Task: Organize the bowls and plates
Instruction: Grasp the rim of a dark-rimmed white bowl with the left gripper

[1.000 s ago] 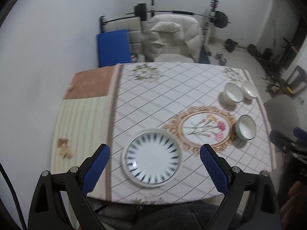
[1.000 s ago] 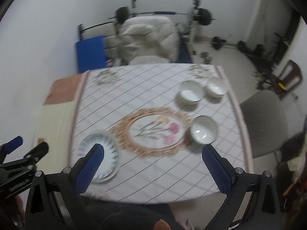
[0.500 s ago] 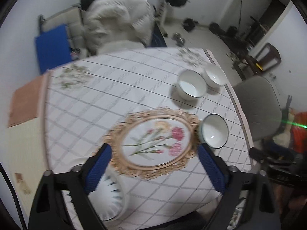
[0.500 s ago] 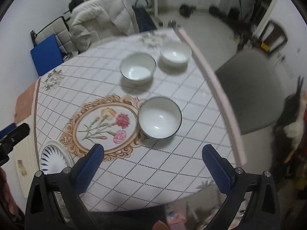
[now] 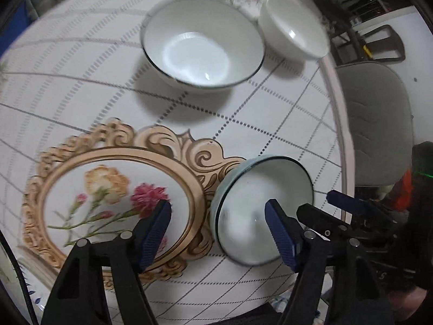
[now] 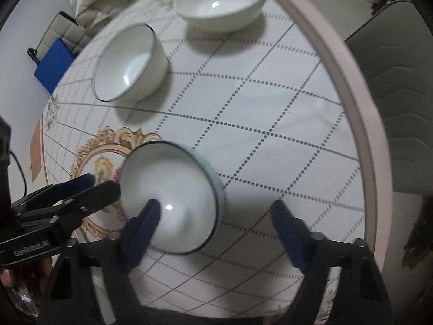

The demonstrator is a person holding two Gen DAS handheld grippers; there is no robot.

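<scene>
Both grippers descend on the nearest pale-green, dark-rimmed ceramic bowl [image 5: 259, 211], which stands near the worktop's [image 6: 270, 124] right edge, beside the gilt floral medallion [image 5: 113, 197]. The left gripper [image 5: 219, 233] straddles the bowl's left wall, the right gripper [image 6: 216, 227] its right wall; the jaws of both are closing, no pad yet pressing. Risk: unequal pinches on the smooth wall could tip or slide the bowl towards the edge, or the two grippers may collide. Two more white bowls [image 5: 203, 46] [image 5: 295, 29] stand near the far right corner.

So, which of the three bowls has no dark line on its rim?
The plain white bowl at the table's far corner; the other two bowls have dark-edged rims.
</scene>
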